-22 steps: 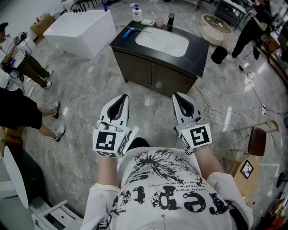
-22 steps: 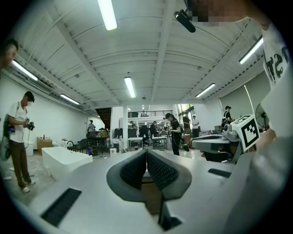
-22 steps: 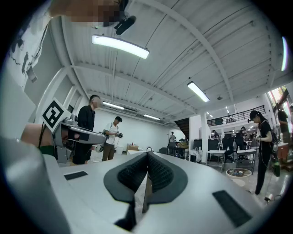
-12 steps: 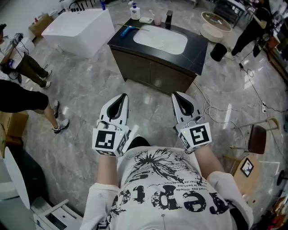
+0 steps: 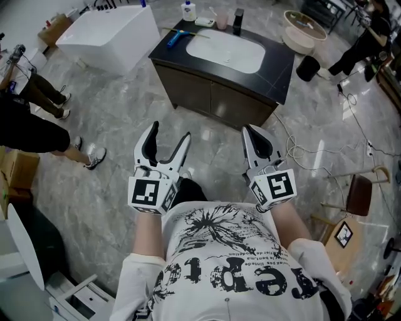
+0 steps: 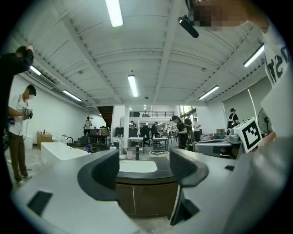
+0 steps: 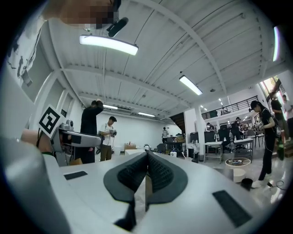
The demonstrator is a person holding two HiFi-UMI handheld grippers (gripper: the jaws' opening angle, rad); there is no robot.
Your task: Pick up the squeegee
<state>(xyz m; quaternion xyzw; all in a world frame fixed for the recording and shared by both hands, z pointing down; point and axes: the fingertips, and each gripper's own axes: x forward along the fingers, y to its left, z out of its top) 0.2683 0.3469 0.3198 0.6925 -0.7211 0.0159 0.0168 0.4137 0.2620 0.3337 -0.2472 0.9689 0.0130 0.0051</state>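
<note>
The squeegee (image 5: 177, 36), with a blue handle, lies on the far left corner of the dark vanity counter (image 5: 276, 68), left of the white sink basin (image 5: 229, 52). Both grippers are held level in front of the person's chest, well short of the vanity. My left gripper (image 5: 169, 133) stands wide open with nothing between its jaws; in the left gripper view (image 6: 144, 170) the vanity and sink show through the gap. My right gripper (image 5: 251, 130) is shut and empty, its pads pressed together in the right gripper view (image 7: 147, 172).
A soap bottle (image 5: 188, 10), a pink cup (image 5: 222, 21) and a black bottle (image 5: 238, 21) stand behind the sink. A white bathtub (image 5: 109, 34) sits at the far left, people stand at the left (image 5: 31, 135), and cables (image 5: 301, 153) and a chair (image 5: 357, 194) are at the right.
My left gripper's jaws have swung open from shut. The vanity has drawn slightly nearer in the head view. The right gripper stays shut.
</note>
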